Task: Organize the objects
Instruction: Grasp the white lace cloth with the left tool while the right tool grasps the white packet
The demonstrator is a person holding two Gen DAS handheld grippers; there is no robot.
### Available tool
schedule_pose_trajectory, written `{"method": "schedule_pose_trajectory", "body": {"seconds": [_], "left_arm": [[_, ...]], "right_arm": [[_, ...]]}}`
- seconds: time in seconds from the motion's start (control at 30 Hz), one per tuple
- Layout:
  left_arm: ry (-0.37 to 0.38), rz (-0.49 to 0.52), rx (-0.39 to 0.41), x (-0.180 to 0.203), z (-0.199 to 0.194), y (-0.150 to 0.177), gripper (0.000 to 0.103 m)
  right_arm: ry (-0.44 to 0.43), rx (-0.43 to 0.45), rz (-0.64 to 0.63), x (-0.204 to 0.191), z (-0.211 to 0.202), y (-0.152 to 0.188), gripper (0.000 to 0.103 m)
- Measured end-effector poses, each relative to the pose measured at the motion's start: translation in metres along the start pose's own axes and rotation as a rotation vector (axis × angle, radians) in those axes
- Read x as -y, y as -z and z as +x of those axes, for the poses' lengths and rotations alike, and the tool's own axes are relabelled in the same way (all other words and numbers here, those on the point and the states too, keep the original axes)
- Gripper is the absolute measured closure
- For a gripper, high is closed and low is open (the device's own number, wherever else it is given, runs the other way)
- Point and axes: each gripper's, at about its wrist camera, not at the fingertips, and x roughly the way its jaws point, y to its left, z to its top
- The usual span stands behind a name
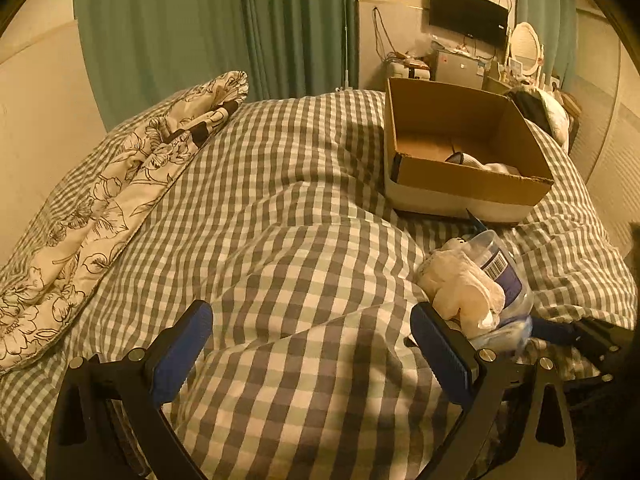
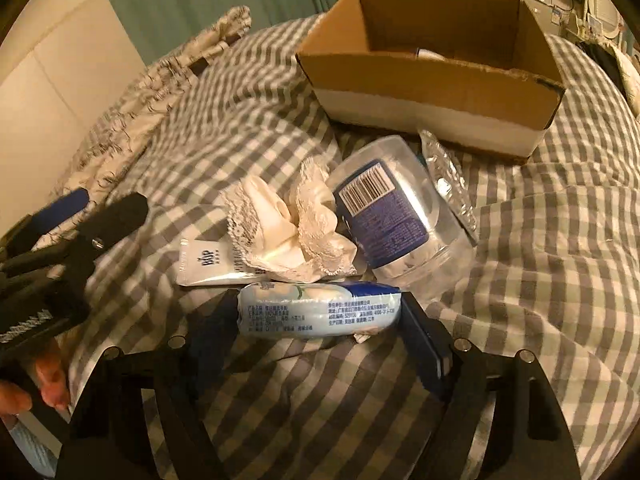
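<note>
On the checked bedcover lies a pile: a white lace cloth [image 2: 296, 224], a clear plastic jar with a blue label [image 2: 384, 212], a white tube [image 2: 208, 264] and a crinkled clear wrapper [image 2: 448, 180]. My right gripper [image 2: 320, 312] is shut on a blue-and-white tissue pack [image 2: 320, 308] at the pile's near edge. My left gripper [image 1: 312, 344] is open and empty over bare bedcover, left of the cloth [image 1: 460, 284] and jar [image 1: 504, 268]. An open cardboard box [image 1: 460, 152] sits beyond, with a few items inside; it also shows in the right wrist view [image 2: 432, 72].
A floral quilt [image 1: 100, 208] lies along the bed's left side by the wall. Green curtains [image 1: 200, 20] hang behind. A desk with a monitor [image 1: 468, 12] and mirror stands at the far right. My left gripper shows in the right wrist view [image 2: 72, 240].
</note>
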Motion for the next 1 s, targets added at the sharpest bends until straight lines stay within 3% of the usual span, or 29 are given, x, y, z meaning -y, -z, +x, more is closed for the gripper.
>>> {"method": "schedule_pose_trajectory", "body": {"seconds": [0.07,0.4,0.53,0.63,0.73,0.8,0.9,1.0], "left_arm": [[-0.003,0.009,0.002,0.003,-0.002,-0.001,0.001],[0.084,0.114,-0.019,0.062,0.005,-0.004,0.001],[0.117,0.158,-0.060,0.087,0.025,-0.006,0.004],[0.155,0.191,-0.093,0.101,0.037,-0.005,0.020],[0.190,0.209,-0.125,0.108,0.045,-0.003,0.048],[0.207,0.218,-0.130,0.110,0.046,0.000,0.073],[0.226,0.207,-0.121,0.108,0.042,-0.001,0.082],[0.240,0.180,-0.102,0.102,0.031,-0.004,0.084]], "right_arm": [[0.011,0.036,-0.005,0.000,-0.012,0.000,0.027],[0.254,0.175,-0.017,0.028,-0.075,-0.003,0.027],[0.266,0.194,0.020,0.050,-0.085,-0.002,0.027],[0.263,0.193,0.037,0.059,-0.084,-0.003,0.027],[0.247,0.188,0.049,0.065,-0.084,-0.002,0.027],[0.238,0.186,0.053,0.067,-0.082,-0.003,0.027],[0.232,0.186,0.056,0.066,-0.081,-0.002,0.027],[0.240,0.195,0.052,0.064,-0.084,-0.001,0.027]]}}
